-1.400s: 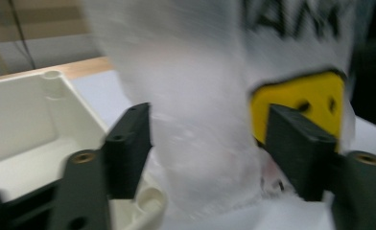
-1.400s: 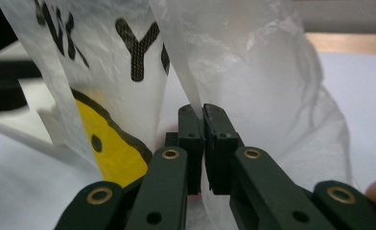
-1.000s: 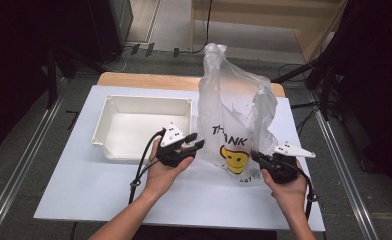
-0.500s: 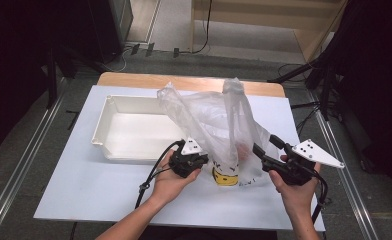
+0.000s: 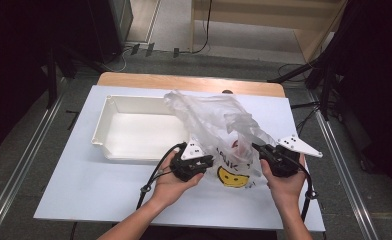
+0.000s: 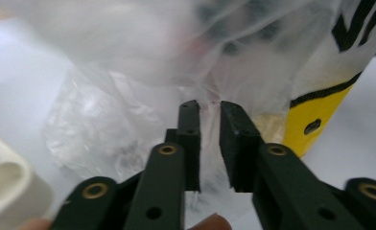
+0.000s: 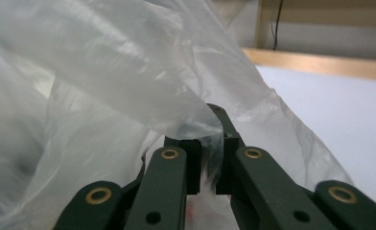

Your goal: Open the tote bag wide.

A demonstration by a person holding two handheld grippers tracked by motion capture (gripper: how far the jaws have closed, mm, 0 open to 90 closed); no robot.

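Note:
A clear plastic bag with a yellow smiley print lies slumped on the white table top, and its crumpled top leans toward the tray. My left gripper sits at the bag's left lower side. In the left gripper view its jaws have just been opening and stand a narrow gap apart, with the bag film at their tips. My right gripper is at the bag's right side. Its jaws have just closed and pinch a fold of the film.
A white rectangular tray stands on the table left of the bag, and the bag's top hangs over its right end. A wooden edge runs along the table's far side. Metal rails and dark floor flank the table.
The bag stood tall a second ago and has slumped low and spread toward the tray. The right hand swung out, then came back in against the bag. The left hand stayed put.

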